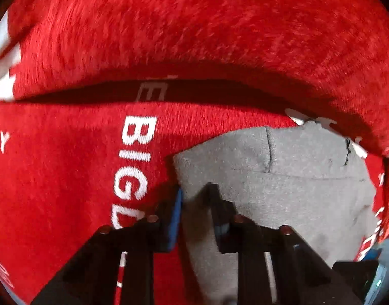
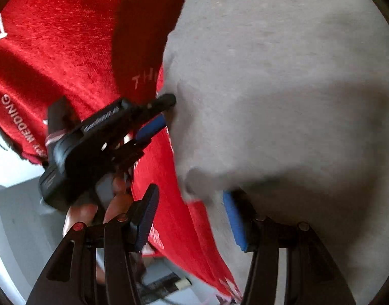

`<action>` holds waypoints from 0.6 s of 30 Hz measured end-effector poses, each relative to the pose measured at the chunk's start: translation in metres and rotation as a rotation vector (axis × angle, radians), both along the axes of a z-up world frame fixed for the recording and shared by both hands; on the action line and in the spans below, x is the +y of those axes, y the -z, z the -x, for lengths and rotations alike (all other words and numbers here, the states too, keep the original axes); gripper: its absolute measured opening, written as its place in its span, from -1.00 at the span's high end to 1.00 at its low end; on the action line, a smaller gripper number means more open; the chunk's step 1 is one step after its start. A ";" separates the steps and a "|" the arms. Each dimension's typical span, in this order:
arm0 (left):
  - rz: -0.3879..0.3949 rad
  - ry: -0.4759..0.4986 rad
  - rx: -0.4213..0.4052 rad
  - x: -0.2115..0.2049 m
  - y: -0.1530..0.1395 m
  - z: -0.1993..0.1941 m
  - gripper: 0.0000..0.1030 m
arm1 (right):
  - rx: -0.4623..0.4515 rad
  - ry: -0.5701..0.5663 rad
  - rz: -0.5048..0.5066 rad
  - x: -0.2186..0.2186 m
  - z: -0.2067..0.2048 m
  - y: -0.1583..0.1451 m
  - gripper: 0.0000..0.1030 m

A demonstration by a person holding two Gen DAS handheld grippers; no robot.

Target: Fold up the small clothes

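Observation:
A small grey garment (image 1: 278, 185) lies on a red cloth (image 1: 67, 165) printed with white letters. My left gripper (image 1: 194, 190) is shut on the garment's left edge, with grey fabric pinched between its blue-padded fingers. It also shows in the right wrist view (image 2: 165, 111), gripping the same edge. In the right wrist view the grey garment (image 2: 283, 76) fills the right side. My right gripper (image 2: 191, 208) is open, its fingers standing on either side of a bunched grey corner (image 2: 194, 178). A fold of red cloth (image 1: 194, 25) hangs across the top of the left wrist view.
The red cloth (image 2: 67, 38) covers the surface under the garment and hangs over its edge. Below that edge are a pale floor (image 2: 16, 203) and a dark object with a small white part (image 2: 169, 284). A hand (image 2: 113, 203) holds the left gripper.

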State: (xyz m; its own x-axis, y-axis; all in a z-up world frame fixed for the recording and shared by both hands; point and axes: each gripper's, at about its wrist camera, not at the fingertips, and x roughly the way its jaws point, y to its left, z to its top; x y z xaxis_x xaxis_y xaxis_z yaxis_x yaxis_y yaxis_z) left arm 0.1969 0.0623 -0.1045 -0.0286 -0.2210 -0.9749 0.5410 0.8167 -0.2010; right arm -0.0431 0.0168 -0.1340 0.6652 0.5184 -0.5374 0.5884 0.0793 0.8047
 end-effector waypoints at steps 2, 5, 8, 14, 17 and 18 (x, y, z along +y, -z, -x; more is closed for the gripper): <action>-0.007 0.051 -0.031 -0.003 -0.007 0.001 0.72 | -0.017 0.018 -0.041 0.004 -0.006 0.002 0.88; -0.008 0.107 -0.077 -0.001 -0.013 -0.002 0.72 | -0.074 -0.005 -0.020 0.003 -0.016 -0.010 0.88; -0.041 0.088 -0.090 0.005 -0.007 -0.006 0.72 | -0.034 -0.053 -0.001 0.020 -0.020 0.006 0.88; -0.049 0.068 -0.142 0.022 -0.015 0.004 0.72 | 0.017 -0.104 0.001 0.021 -0.002 0.012 0.66; -0.015 0.060 -0.141 0.026 -0.026 0.018 0.72 | 0.012 -0.149 0.124 -0.008 0.034 -0.016 -0.09; -0.013 0.059 -0.142 0.025 -0.028 0.022 0.72 | 0.021 -0.138 0.167 -0.021 0.046 -0.026 -0.09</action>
State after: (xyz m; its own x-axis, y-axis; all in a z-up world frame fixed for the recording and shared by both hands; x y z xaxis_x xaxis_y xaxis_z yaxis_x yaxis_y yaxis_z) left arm 0.1751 0.0875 -0.0765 0.0970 -0.2107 -0.9727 0.6100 0.7849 -0.1092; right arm -0.0892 -0.0040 -0.1077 0.5819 0.5068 -0.6360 0.5788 0.2913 0.7617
